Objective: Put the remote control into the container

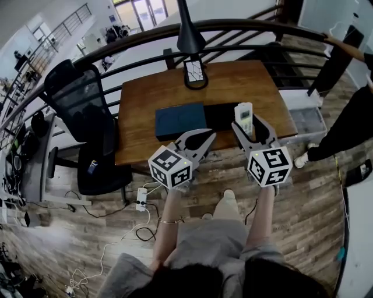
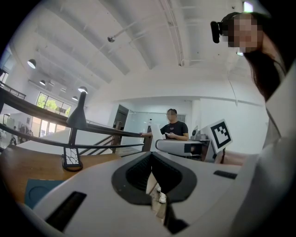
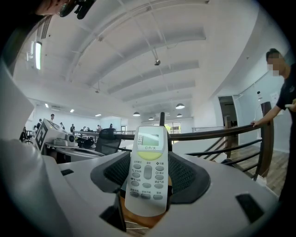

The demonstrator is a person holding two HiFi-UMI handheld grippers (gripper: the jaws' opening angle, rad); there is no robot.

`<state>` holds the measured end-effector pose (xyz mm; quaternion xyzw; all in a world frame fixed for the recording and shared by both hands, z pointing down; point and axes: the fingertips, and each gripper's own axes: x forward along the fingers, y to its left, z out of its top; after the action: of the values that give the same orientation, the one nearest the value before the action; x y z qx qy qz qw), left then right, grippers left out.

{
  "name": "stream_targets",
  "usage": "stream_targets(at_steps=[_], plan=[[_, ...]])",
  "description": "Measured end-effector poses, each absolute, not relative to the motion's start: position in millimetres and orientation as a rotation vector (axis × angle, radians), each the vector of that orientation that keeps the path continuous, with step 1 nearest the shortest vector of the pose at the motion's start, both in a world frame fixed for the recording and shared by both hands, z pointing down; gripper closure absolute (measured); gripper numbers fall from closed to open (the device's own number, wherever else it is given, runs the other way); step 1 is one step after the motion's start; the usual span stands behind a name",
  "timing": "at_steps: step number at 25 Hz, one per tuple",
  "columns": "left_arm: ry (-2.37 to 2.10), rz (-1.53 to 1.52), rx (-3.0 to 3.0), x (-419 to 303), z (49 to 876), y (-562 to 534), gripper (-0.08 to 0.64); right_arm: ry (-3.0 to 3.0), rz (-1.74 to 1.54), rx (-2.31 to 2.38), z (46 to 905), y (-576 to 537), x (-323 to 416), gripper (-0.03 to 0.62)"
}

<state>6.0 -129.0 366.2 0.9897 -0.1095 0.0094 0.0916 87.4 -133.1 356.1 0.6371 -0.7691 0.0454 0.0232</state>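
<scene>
Remote stands upright, held in the right gripper's jaws above the table beside the container, not yet inside it; the left gripper's jaws are together, empty.

Open mezzanine office, white and bright overhead.

A brown wooden counter stands against a curved black metal railing. A black mesh office chair is at its left, and a black cone-topped stand with a netted base is at its far edge. The grey-brown wood-plank floor carries a white power strip and loose cables. Tall windows show beyond the railing. Round pendant lights hang from the white beamed ceiling.
</scene>
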Motion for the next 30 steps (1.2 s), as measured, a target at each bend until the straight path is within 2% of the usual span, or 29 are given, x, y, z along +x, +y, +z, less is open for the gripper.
stream_targets(at_steps=[10, 30], plan=[[-0.421, 0.009, 2.924, 46.4, 364.0, -182.5, 0.557, -2.446, 0.145, 1.825, 358.5, -194.8, 120.4, 0.344], [-0.683, 0.057, 2.811, 83.4, 393.9, -251.1, 0.557, -2.548, 0.243, 1.496, 399.7, -270.3, 149.5, 0.344]])
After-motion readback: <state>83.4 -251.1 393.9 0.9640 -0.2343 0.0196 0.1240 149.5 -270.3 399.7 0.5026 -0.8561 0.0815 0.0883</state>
